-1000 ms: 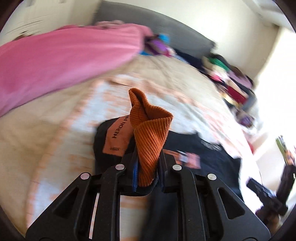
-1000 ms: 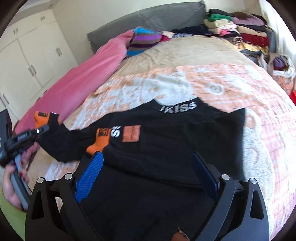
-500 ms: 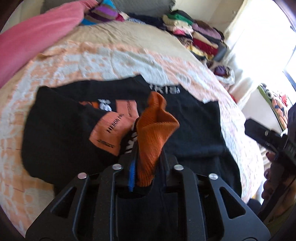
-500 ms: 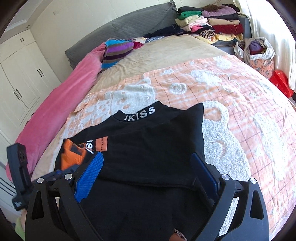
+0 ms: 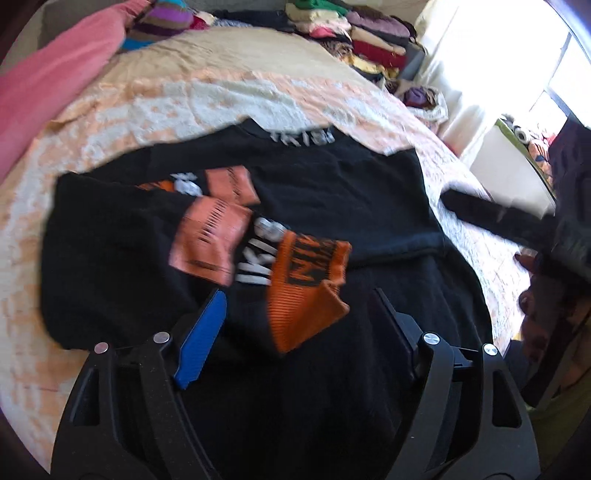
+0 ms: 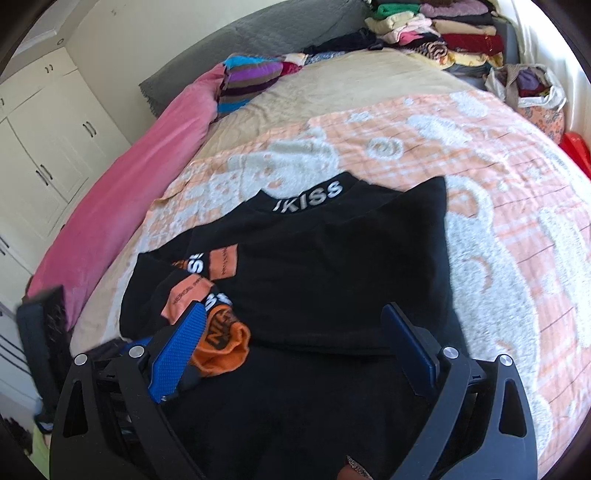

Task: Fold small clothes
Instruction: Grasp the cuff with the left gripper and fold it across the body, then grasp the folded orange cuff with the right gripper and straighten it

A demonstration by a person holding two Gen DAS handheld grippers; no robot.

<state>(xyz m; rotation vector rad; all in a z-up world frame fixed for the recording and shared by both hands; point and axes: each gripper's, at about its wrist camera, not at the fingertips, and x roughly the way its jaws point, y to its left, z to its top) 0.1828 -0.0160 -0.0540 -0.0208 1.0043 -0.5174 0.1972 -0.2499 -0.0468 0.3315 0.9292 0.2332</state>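
Note:
A black sweater [image 5: 332, 195] with white lettering and orange patches lies flat on the bed; it also shows in the right wrist view [image 6: 332, 266]. Its left sleeve is folded over the body, with the orange ribbed cuff [image 5: 306, 291] lying loose on the black cloth. My left gripper [image 5: 295, 317] is open just above the cuff, holding nothing. My right gripper [image 6: 295, 332] is open over the sweater's lower part; the cuff [image 6: 221, 343] lies beside its blue left finger [image 6: 177, 350].
The sweater rests on an orange and white blanket [image 6: 498, 184]. A pink duvet [image 6: 140, 177] lies along the left. A striped cushion [image 6: 251, 81] and stacked folded clothes [image 6: 443, 33] are at the far end. A bag [image 6: 532, 92] stands at the right bedside.
My left gripper carried the orange cuff across over the sweater's body, then opened and let it drop. The right gripper stayed open and shifted slightly.

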